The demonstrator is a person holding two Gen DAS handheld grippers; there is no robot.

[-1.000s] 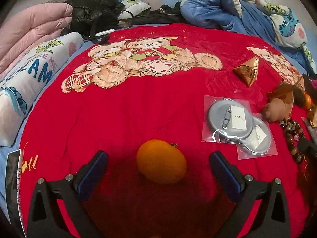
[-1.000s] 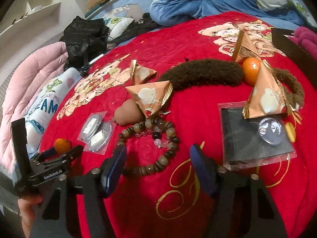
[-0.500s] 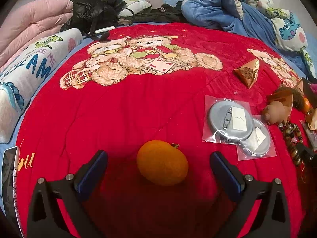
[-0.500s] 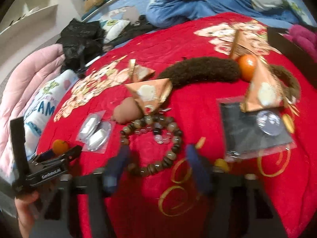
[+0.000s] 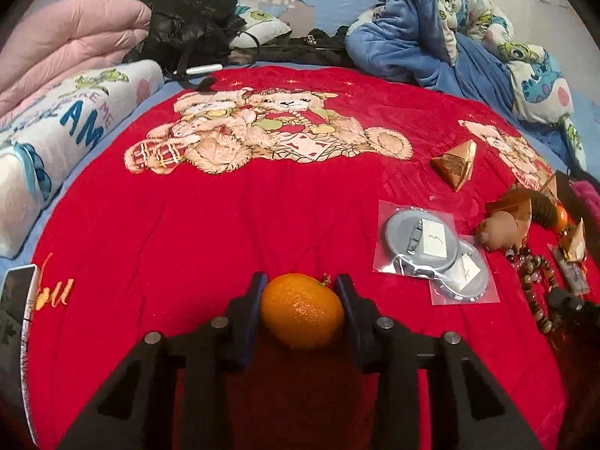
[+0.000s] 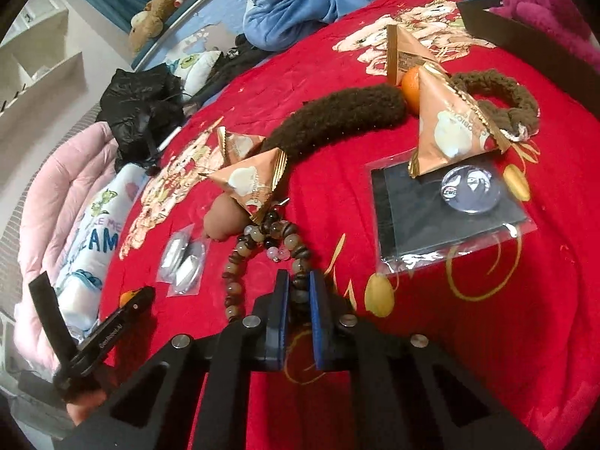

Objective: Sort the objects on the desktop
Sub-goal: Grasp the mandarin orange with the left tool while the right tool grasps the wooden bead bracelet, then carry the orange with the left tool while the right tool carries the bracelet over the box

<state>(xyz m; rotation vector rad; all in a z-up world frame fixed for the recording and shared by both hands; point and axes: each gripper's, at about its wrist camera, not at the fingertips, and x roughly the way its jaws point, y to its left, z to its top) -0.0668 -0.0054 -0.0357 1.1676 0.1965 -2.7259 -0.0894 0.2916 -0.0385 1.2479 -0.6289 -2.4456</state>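
Left tongs (image 5: 302, 300) are clamping the mandarin (image 5: 302, 309), one blue pad touching each side of it; fruit is sitting low on the red blanket (image 5: 225, 225), near its front edge. Right tongs (image 6: 299, 300) are almost fully closed, pads pinching the near run of the bead bracelet (image 6: 262, 251); the remainder of the loop is lying on the blanket just beyond the pads.

Taking the mandarin as landmark, left view:
- Just beyond and right of it, two round pin badges in clear bags (image 5: 431, 255) are overlapping each other.
- Right of the badges, a small brown figurine (image 5: 498, 230) is lying next to the beads.
- Farther back and right, a gold pyramid snack pack (image 5: 455, 165) is sitting alone.
- Beyond the mandarin, teddy-bear print on the blanket, then black bag (image 5: 187, 26) and blue fleece (image 5: 412, 37) at the far edge of the bed.

Right view, past the bracelet:
- Another pyramid pack (image 6: 251, 183) is resting against the figurine.
- Long brown knitted piece (image 6: 337, 120) is running behind it.
- Right of the beads, a black card in a clear sleeve (image 6: 431, 217) is carrying a glass dome and a third pyramid pack (image 6: 450, 131).
- A second mandarin (image 6: 410, 86) is wedged behind that pack.
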